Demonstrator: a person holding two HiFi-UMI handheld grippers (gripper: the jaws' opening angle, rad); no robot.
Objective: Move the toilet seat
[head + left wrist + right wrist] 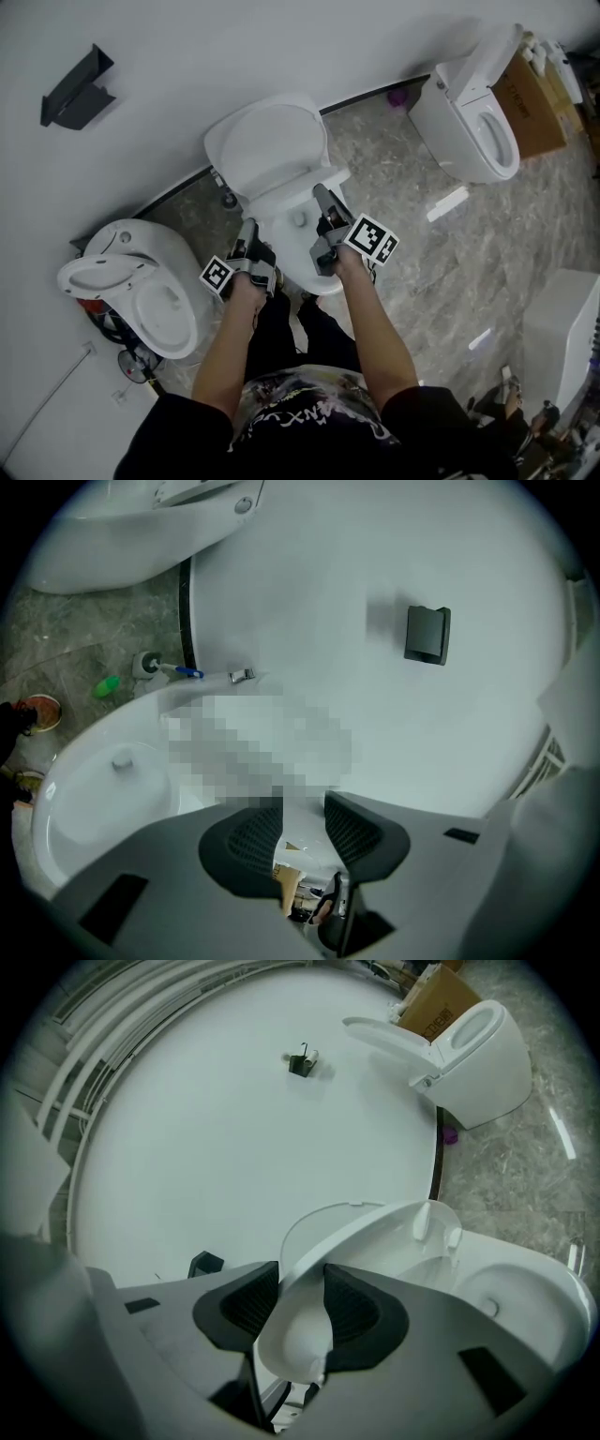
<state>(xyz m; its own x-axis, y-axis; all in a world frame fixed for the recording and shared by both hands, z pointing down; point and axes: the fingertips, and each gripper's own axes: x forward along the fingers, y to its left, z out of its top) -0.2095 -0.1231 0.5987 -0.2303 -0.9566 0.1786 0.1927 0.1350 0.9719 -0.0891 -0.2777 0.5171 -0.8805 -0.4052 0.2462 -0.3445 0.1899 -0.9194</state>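
Toilet seat (375, 1239) in mid-lift: we see it tilted up off the bowl (525, 1309) of the middle toilet, its underside and two small bumpers turned toward the bowl's right edge. The lid (267, 150) stands raised against the wall (234, 1129) at the bowl's back edge. Our right gripper (300, 1288) holds the seat, its dark ribbed pads closed on the thin front rim with white plastic filling the gap between them. Our left gripper (303, 810) sits just beside the bowl's front-left edge. Its jaws stand a narrow gap apart with only a glossy white surface showing through, and we cannot confirm that they pinch anything. A second toilet (141, 291) stands near the floor's left edge. A third toilet (473, 112) stands toward the top right corner, beside a cardboard box (530, 108).

We judge the step in hand to be the swing itself, with the seat gripped part way between flat and upright. Which way it is headed these frames do not tell. As we read it, the next move calls for a slow arc about the hinge at the back edge. The right wrist should turn with the rim so the pads do not slide off the smooth plastic. The finish should be soft, against the lid or down onto the bowl's rim, rather than a drop.
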